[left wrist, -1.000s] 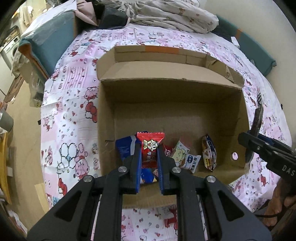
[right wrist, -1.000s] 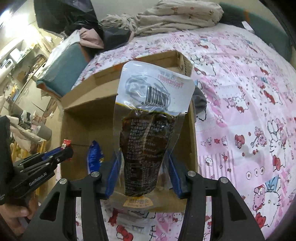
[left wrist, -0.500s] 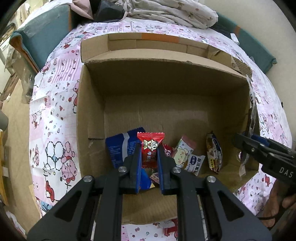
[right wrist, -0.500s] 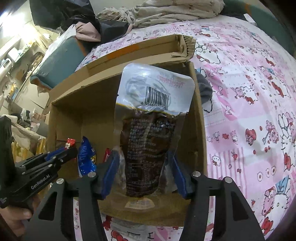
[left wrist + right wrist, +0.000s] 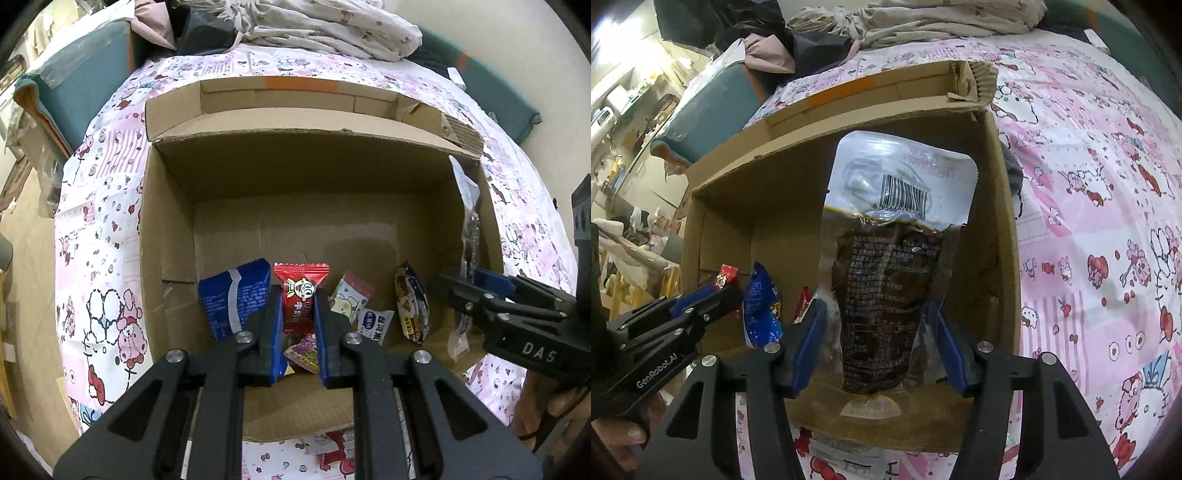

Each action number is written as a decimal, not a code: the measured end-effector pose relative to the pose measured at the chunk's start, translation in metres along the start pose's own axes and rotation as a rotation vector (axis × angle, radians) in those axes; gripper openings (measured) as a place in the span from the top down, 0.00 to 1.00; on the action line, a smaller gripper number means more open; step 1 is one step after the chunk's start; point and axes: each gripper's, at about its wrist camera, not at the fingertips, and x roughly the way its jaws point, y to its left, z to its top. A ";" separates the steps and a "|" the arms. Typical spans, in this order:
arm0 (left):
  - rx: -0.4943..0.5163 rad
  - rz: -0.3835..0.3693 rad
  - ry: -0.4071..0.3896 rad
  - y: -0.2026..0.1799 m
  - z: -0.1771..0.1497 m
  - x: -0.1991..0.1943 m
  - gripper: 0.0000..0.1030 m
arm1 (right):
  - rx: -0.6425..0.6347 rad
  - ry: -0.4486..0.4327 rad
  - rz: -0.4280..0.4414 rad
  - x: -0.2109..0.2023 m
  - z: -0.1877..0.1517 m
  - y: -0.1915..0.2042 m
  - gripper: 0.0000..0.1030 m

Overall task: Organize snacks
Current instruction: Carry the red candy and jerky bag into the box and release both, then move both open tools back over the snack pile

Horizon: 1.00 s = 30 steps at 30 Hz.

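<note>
1. While both grippers hang over the open cardboard box, the left gripper pinches a small red candy wrapper w/ a cartoon face and white characters; its lower half is hidden between the blue pads.
2. Right gripper is clamped on a tall clear pouch of dark brown snack, held upright over the box's right side. White top band carries a barcode, digits "6 95669…" readable, rest cut off. Small white print runs down the pouch, too fine to read.
3. Seen from the other wrist cam, the left tool body reads "GenRobot.AI"; the right tool body reads "DAS", the rest cut off.
4. On the box floor: blue packet leaning at left, white packet w/ cartoon bear, small white-blue sachet, dark printed packet standing on edge nr the right wall. Text on these too small to make out.
5. Pink-printed wrapper sits below the left gripper's jaws, mostly hidden.
6. Box rests on a pink cartoon-print sheet; more packets by the near box edge, cut off by the tools.
</note>
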 end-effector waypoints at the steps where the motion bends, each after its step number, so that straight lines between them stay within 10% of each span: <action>1: 0.000 -0.002 -0.001 -0.001 -0.001 -0.001 0.87 | -0.006 0.000 -0.008 0.000 0.000 0.001 0.41; 7: 0.015 -0.017 0.002 -0.005 -0.006 -0.004 0.86 | 0.001 0.001 -0.015 0.002 0.000 0.001 0.38; 14: 0.005 -0.029 -0.018 -0.005 -0.008 -0.014 0.28 | 0.024 -0.032 0.025 -0.005 0.001 -0.001 0.27; 30: -0.087 -0.030 -0.053 0.018 -0.018 -0.048 0.27 | 0.057 -0.109 0.036 -0.046 -0.014 -0.005 0.20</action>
